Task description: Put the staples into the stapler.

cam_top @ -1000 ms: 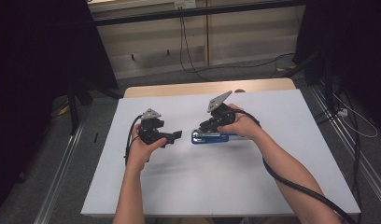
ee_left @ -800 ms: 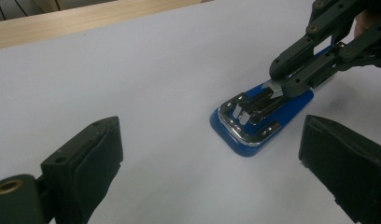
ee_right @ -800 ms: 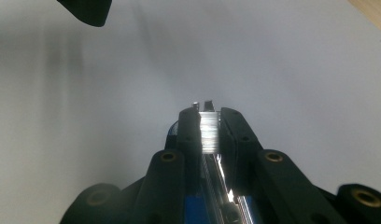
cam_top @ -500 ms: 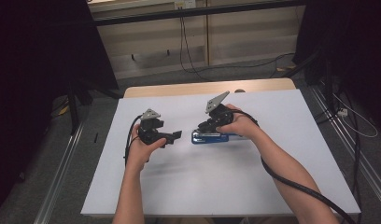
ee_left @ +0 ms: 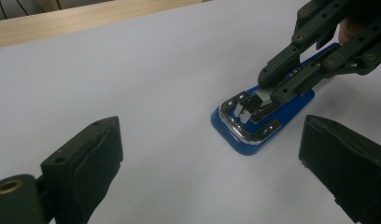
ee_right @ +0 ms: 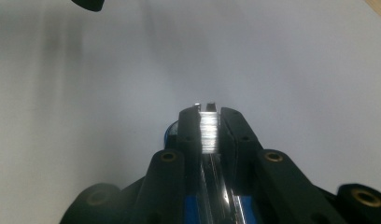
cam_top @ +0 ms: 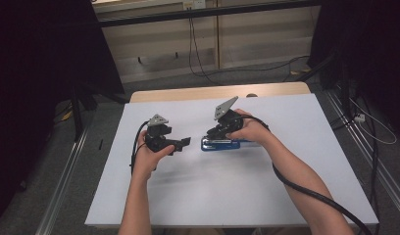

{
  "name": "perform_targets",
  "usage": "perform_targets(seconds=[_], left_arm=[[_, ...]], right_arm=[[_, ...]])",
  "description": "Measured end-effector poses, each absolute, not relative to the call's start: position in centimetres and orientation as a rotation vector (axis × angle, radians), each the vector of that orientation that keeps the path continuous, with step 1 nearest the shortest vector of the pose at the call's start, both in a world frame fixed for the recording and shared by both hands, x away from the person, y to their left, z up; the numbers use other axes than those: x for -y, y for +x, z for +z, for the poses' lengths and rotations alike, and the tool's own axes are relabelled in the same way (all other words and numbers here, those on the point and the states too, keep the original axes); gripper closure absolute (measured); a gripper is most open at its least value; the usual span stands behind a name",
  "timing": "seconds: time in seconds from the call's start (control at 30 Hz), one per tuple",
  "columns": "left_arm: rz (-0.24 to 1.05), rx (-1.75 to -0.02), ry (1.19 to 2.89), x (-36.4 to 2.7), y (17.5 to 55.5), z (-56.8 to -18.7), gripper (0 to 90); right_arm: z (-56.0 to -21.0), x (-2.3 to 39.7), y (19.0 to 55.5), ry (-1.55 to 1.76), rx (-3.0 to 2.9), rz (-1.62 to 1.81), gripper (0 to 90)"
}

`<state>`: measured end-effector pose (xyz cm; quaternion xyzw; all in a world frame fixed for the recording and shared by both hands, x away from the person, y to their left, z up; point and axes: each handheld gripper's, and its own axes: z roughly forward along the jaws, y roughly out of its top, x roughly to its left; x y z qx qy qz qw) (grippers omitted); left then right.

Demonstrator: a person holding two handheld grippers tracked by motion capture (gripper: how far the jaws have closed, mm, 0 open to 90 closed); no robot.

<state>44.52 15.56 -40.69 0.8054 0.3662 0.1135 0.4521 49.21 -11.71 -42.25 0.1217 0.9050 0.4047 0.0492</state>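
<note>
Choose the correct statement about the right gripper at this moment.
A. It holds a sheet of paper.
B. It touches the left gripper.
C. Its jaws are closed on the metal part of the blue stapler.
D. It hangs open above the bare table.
C: in the right gripper view the right gripper has both jaws pressed against the shiny metal part of the blue stapler; the left gripper stands open and apart.

White table, wooden edge, floor cables
</note>
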Motion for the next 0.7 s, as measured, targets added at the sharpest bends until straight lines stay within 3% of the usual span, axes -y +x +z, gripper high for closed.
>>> perform_targets(seconds=[0.7], left_arm=[[0.273, -0.925, 1.984, -15.6, 44.56, -40.93, 6.3]], right_arm=[[-42.65, 12.28, 49.61, 0.291, -2.753, 1.246, 78.9]])
